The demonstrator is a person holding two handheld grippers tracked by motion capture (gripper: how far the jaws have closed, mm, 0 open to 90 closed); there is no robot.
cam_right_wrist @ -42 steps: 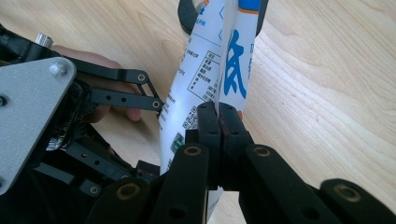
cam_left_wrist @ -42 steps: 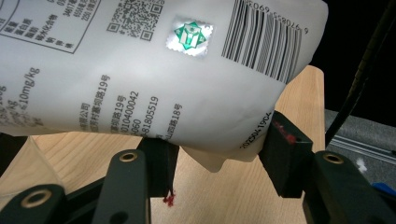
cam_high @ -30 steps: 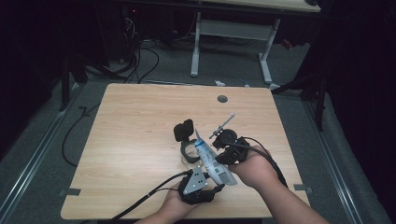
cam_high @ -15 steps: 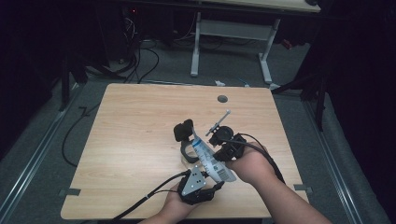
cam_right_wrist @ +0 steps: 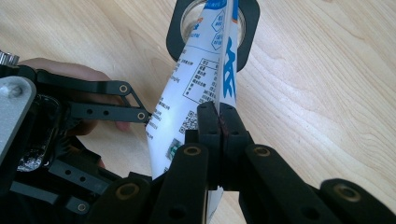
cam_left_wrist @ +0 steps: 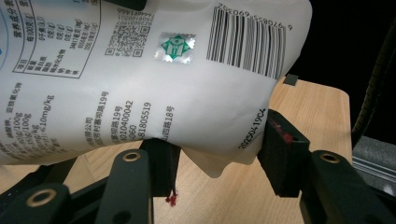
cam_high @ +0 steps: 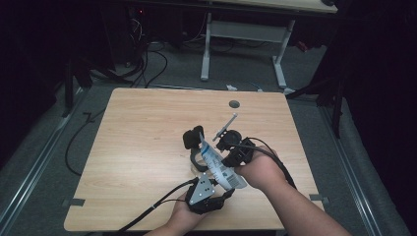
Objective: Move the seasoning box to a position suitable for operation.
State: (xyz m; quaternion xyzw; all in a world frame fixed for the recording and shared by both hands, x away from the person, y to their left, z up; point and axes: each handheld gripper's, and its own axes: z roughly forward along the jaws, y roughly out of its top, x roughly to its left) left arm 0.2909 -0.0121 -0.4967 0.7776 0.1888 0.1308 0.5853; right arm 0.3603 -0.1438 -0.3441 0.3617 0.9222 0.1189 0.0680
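The bag, a white pouch with blue print, is held off the table between both grippers. Its long axis runs from the person's side, low, up and away toward a glass jar that stands on the table in a black ring holder.

The right gripper has its jaws together, clamped on the flat sealed edge of the bag. In the right gripper view the pads meet with only the thin film between them.

The left gripper holds the lower body of the bag. In the left gripper view one pad presses the bag's side by the date code and the other sits under the sagging film. The jaws stand part-way apart, so this reads as a light grip on the full pouch.

The far end of the bag points into the jar mouth. In the right gripper view the tip overlaps the opening; whether it is inside or just above cannot be told.

Judgement: the coming move turns on keeping the long axis aimed at the jar. The jar lies ahead of both grippers; the right one is nearer and steers the tip. The left one, at the rear, sets the tilt.
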